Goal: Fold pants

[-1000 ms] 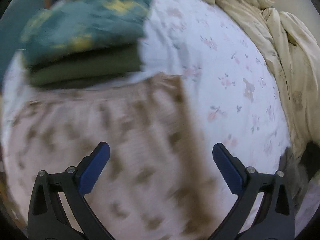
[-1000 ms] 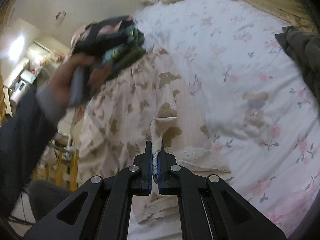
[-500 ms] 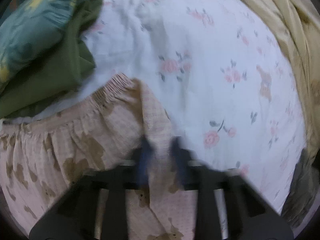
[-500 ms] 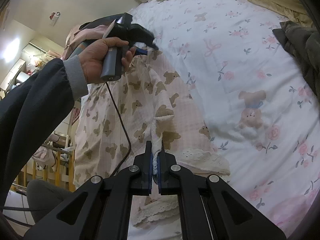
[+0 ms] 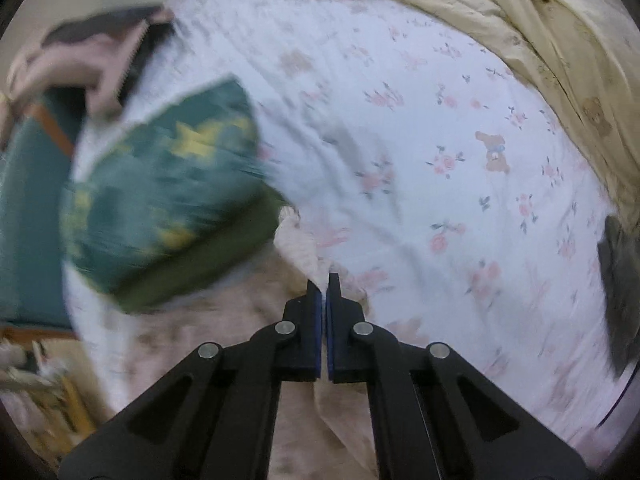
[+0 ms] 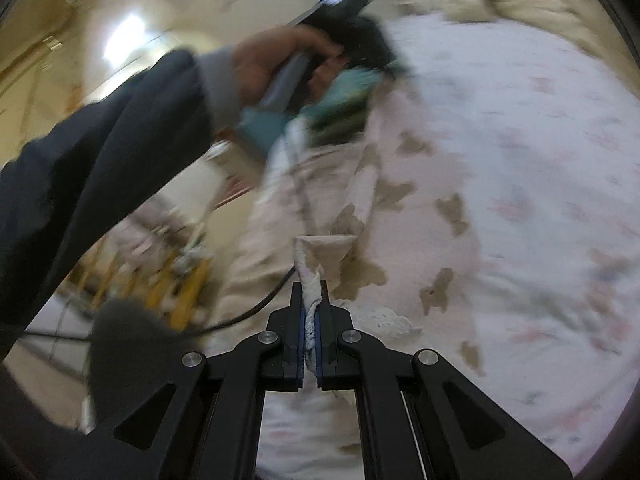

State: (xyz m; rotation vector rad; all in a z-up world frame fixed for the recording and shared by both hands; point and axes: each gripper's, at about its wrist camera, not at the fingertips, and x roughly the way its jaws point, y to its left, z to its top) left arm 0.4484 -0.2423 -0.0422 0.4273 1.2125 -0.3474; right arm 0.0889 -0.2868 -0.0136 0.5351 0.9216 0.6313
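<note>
Both grippers have their fingers pinched tight on the pants (image 6: 404,200), which lie on the bed (image 5: 460,128): the left gripper (image 5: 323,280) on the waistband corner by the folded green stack (image 5: 160,204), the right gripper (image 6: 310,292) on what looks like a lacy cuff, though it's blurry. I'd lift both ends level and taut so the fabric folds over without bunching.

I see pale pink pants (image 6: 404,216) with brown bear prints, lying on a white sheet (image 5: 460,184) dotted with pink flowers and small brown bears. Left of the pants: teal-and-yellow patterned fabric (image 5: 160,192) over olive green; beyond the sheet, a cream-yellow quilt (image 5: 540,40).
</note>
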